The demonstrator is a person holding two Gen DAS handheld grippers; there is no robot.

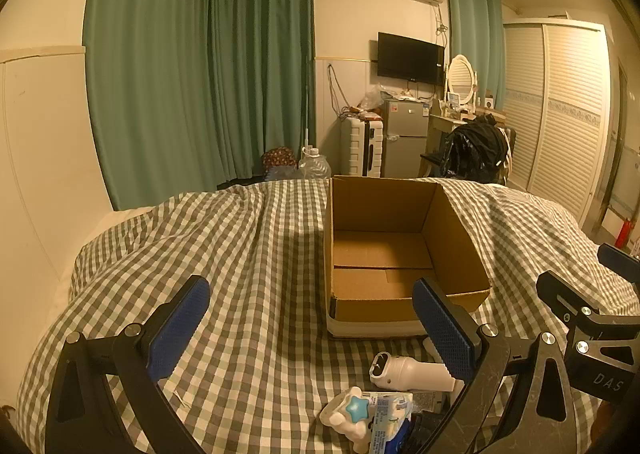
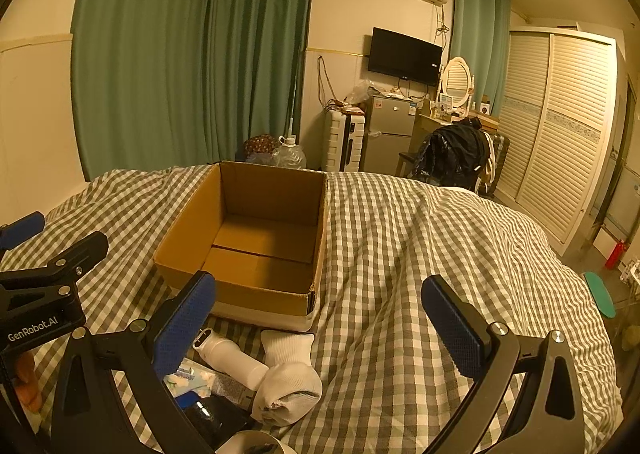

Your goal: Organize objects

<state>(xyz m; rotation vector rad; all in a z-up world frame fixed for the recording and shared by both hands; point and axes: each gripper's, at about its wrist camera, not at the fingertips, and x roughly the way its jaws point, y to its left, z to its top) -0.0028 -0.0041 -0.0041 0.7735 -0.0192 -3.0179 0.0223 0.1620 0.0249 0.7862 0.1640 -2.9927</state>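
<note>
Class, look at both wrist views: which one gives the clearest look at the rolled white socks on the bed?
The right wrist view. There the rolled white socks lie in full sight on the checked bedcover, beside the white bottle. In the left wrist view they are almost wholly hidden behind the left gripper, so nothing useful shows.

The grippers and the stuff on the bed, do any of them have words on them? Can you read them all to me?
"GenRobot.AI": white letters on the left gripper, seen from the right wrist.
"DAS": letters on the right gripper, seen from the left wrist; the rest is cut off.
Packet with blue print: too blurred to read.
Stickers on the fridge: too small to read.
Cardboard box: no words show.
</note>
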